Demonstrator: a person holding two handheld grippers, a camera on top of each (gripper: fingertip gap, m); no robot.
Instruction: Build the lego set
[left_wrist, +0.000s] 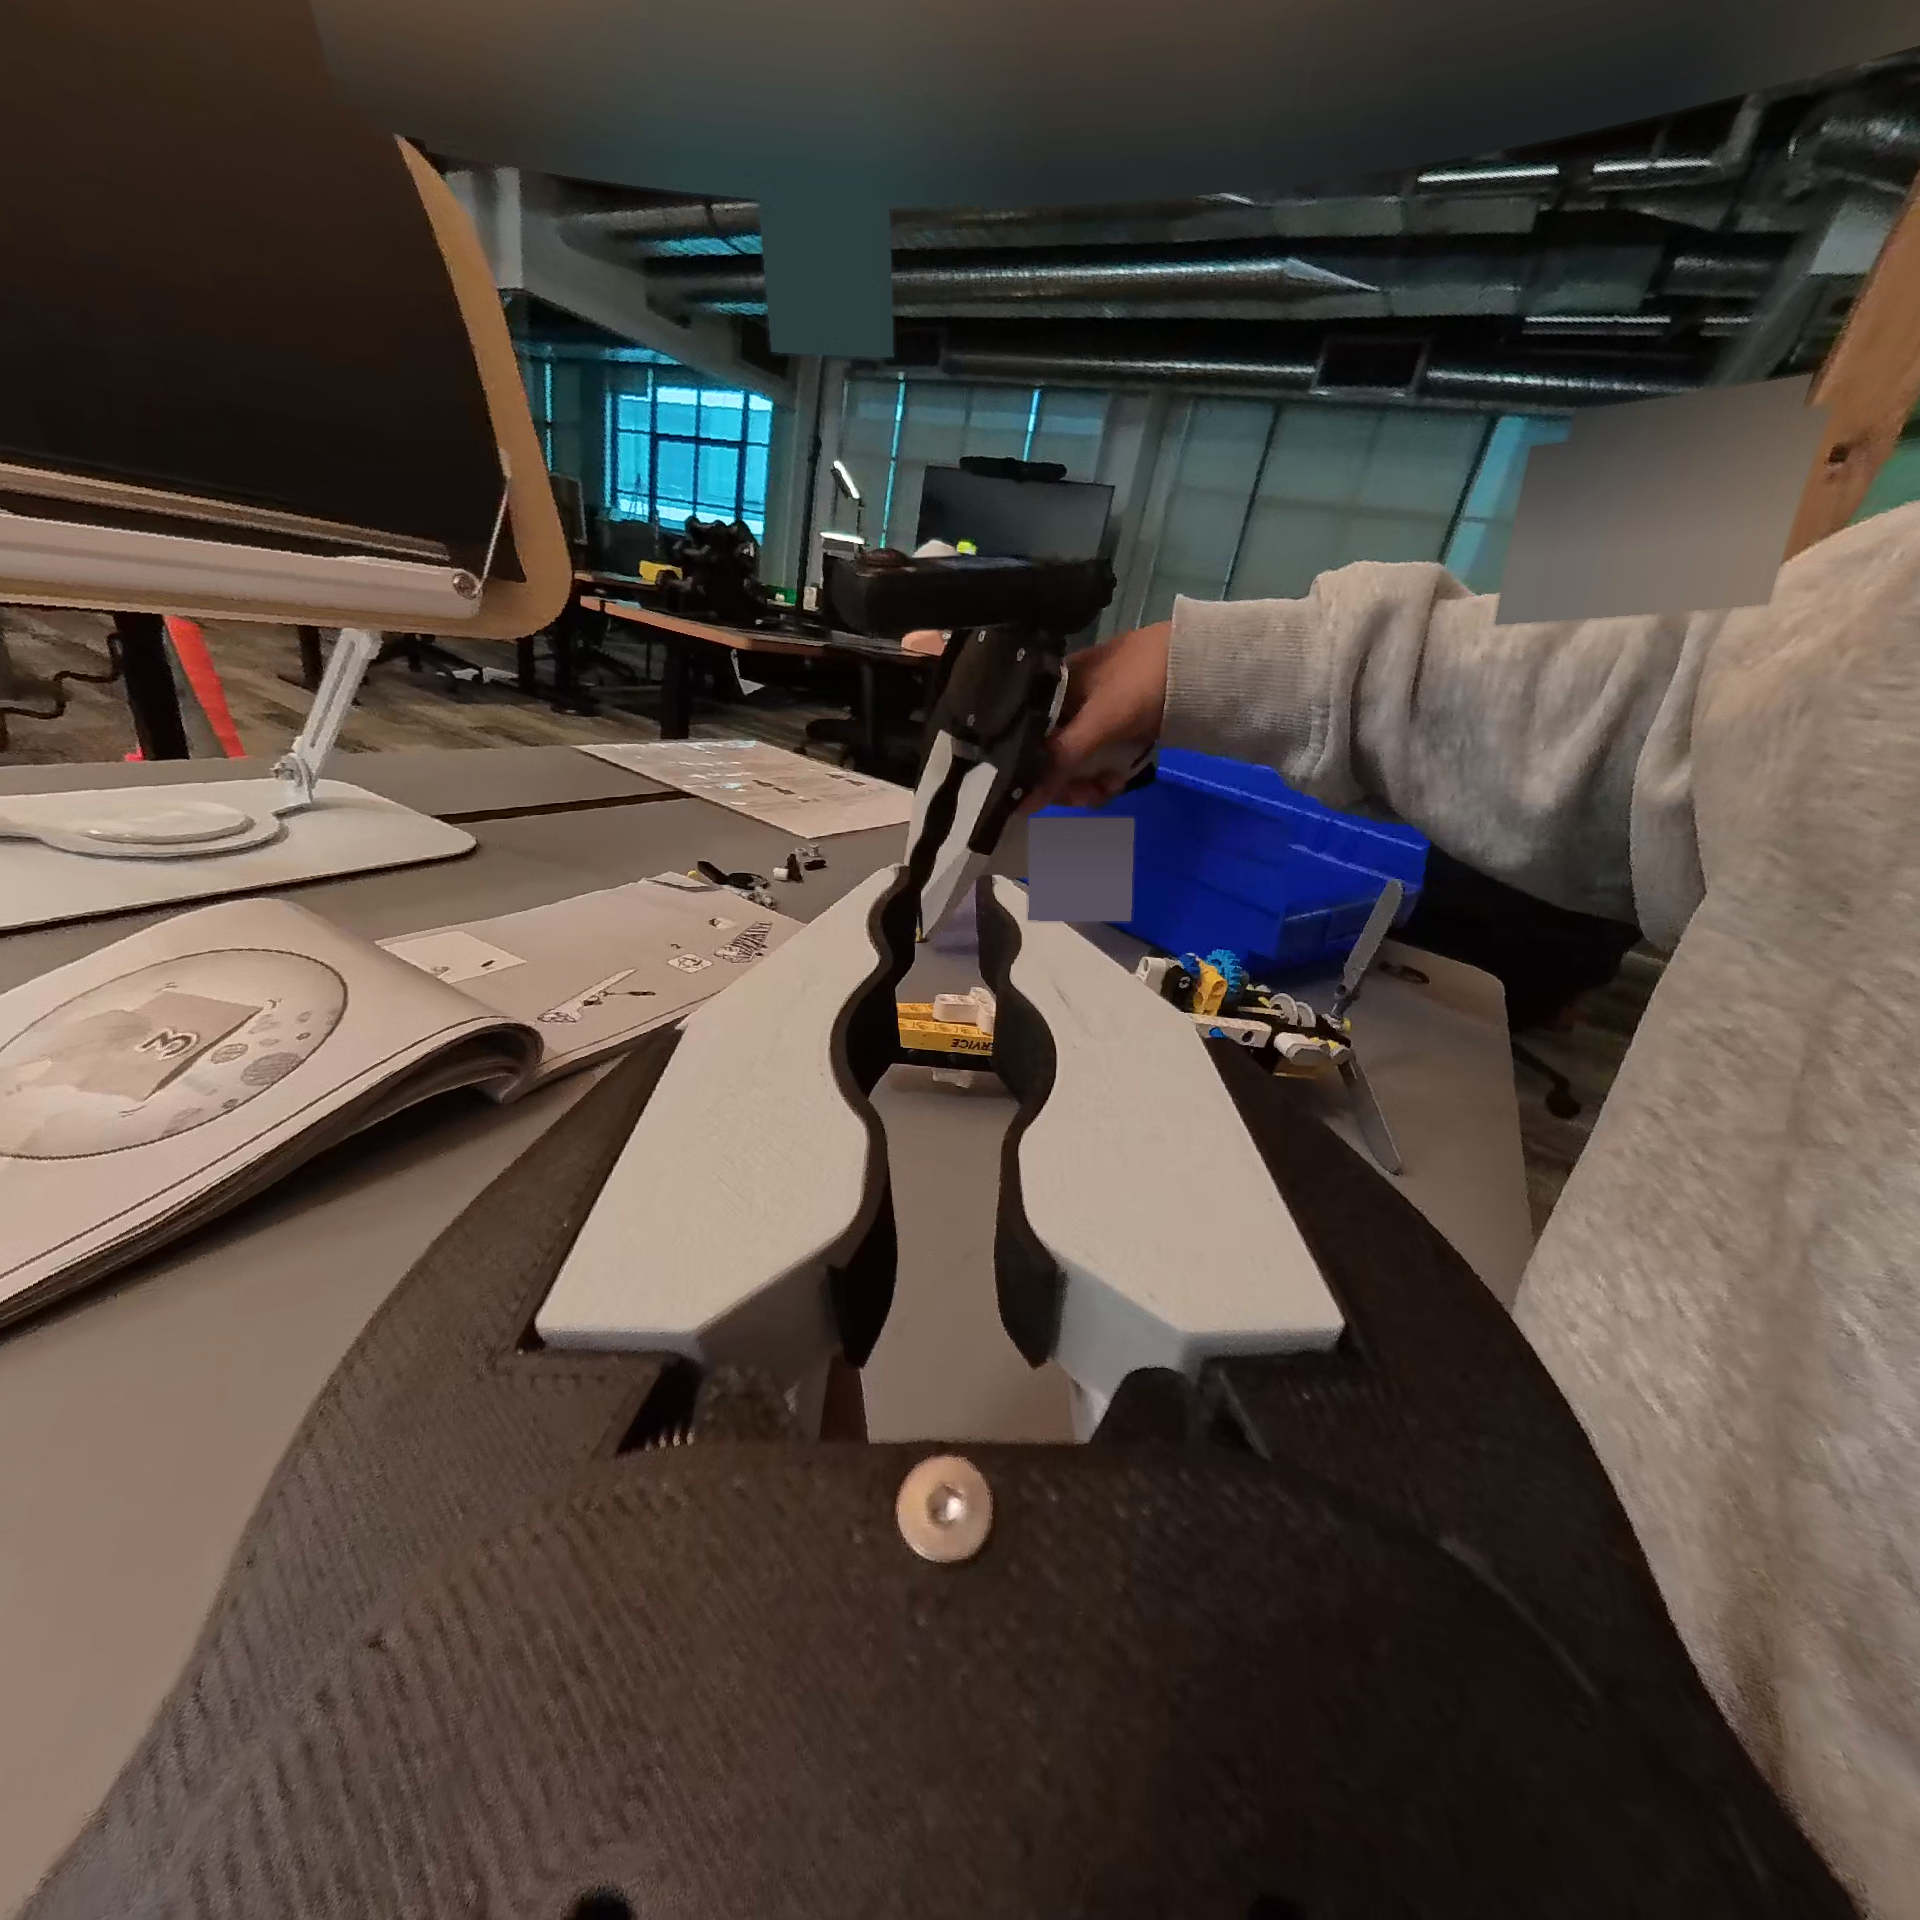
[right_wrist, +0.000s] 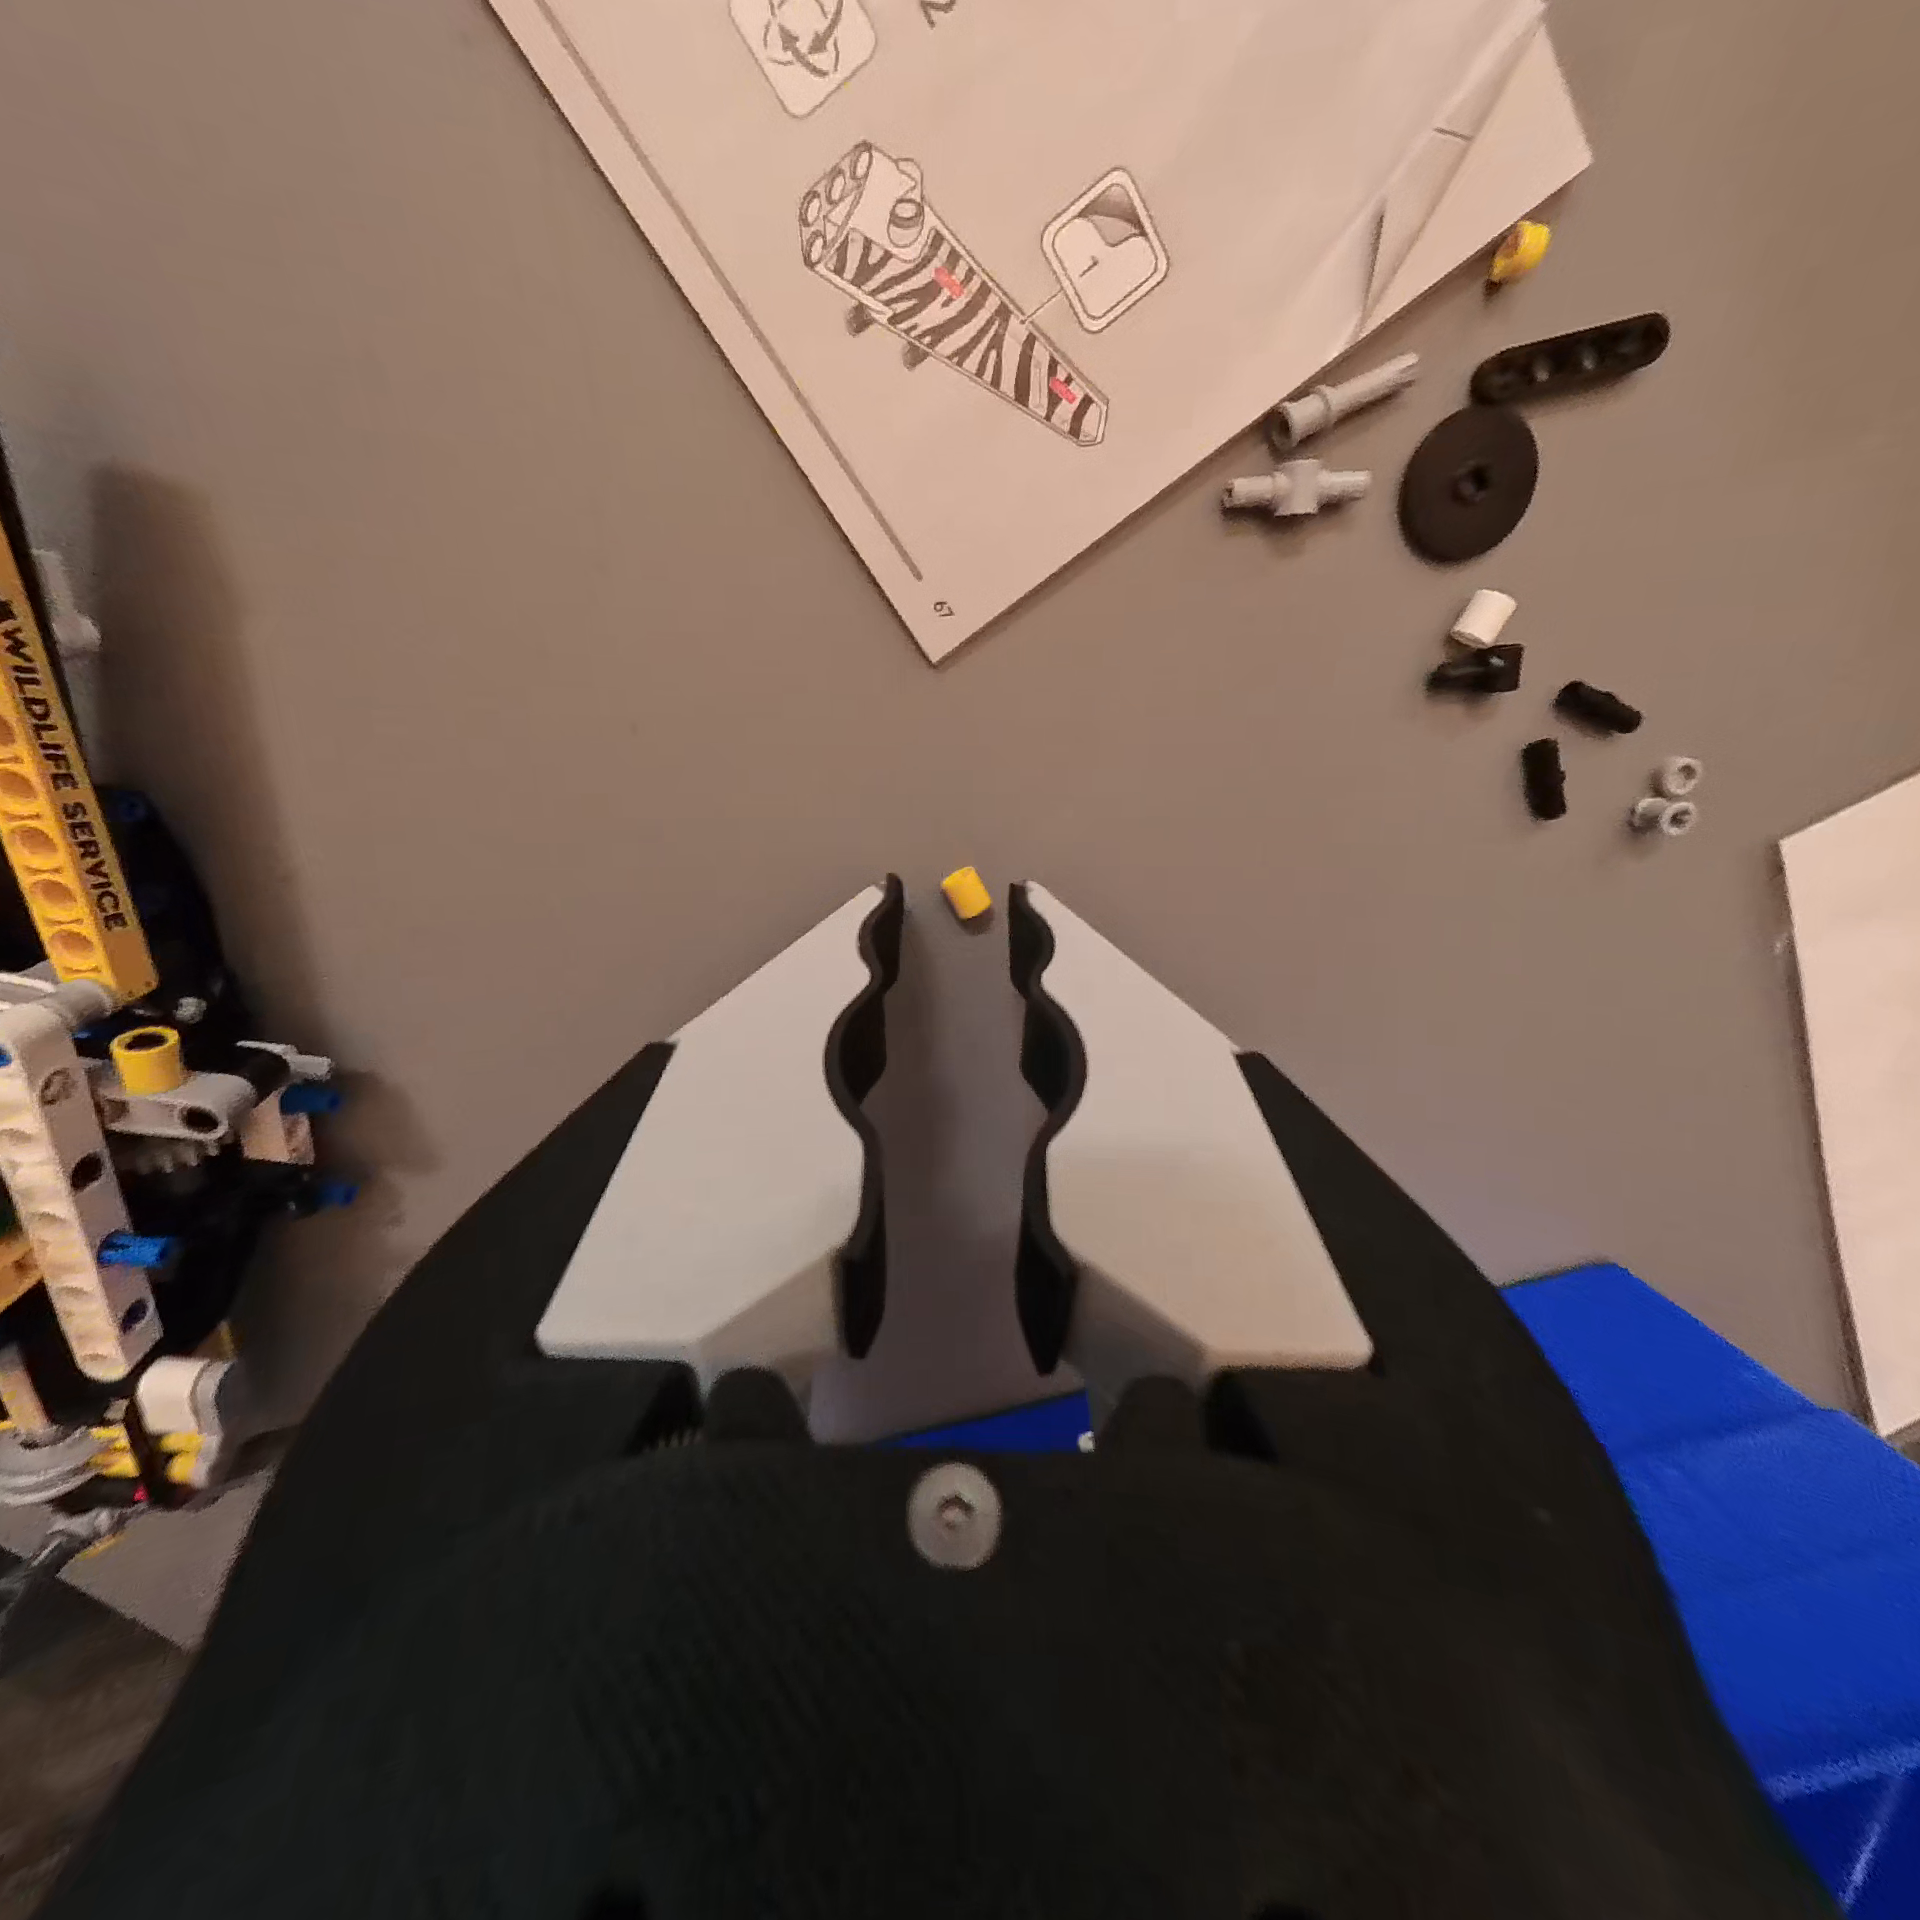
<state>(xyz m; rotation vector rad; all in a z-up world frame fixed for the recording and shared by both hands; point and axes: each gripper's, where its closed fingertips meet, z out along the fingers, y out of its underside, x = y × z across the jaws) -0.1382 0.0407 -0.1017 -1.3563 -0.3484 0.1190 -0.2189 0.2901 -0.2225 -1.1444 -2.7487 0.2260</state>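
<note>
- My right gripper (right_wrist: 954, 902) points down at the table, fingers apart, a small yellow bush (right_wrist: 965, 891) lying loose between the tips.
- I judge this the pick-up step: next I must close squarely on that bush without nudging it away.
- My left gripper (left_wrist: 940, 914) is open, empty, aimed at the part-built model (left_wrist: 1242, 1003), which sits on the table near the blue bin (left_wrist: 1278, 862).
- I cannot see what the bin holds.
- Spare pins (right_wrist: 1584, 707) lie beside the booklet (right_wrist: 1039, 260).
</note>
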